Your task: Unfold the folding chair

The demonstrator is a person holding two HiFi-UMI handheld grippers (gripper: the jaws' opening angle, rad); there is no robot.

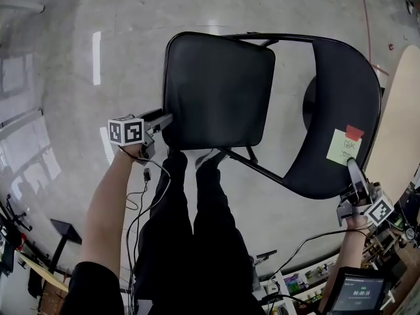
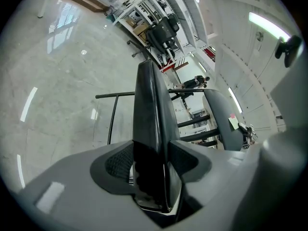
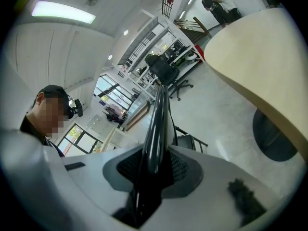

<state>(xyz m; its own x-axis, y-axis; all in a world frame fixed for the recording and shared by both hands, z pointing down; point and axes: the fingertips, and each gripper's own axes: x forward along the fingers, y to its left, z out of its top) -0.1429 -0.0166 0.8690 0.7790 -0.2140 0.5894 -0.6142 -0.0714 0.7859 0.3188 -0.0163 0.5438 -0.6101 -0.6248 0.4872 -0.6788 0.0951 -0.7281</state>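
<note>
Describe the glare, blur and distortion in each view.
Head view: lamp streaks glare on the glossy floor. Left gripper view: strong fisheye bending, dark corners; the seat looks soft up close. Right gripper view: the backrest is blurred up close, a ceiling lamp glares.

The head view is looking steeply down from above, while each gripper view is peering closely along its jaws, all sharing the folding chair [image 1: 220,90].

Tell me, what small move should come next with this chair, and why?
Probably press the seat down and away from the backrest. The left gripper is clamped on the seat's edge, the right gripper on the backrest's rim, so both parts are held; the chair looks only partly spread.
</note>
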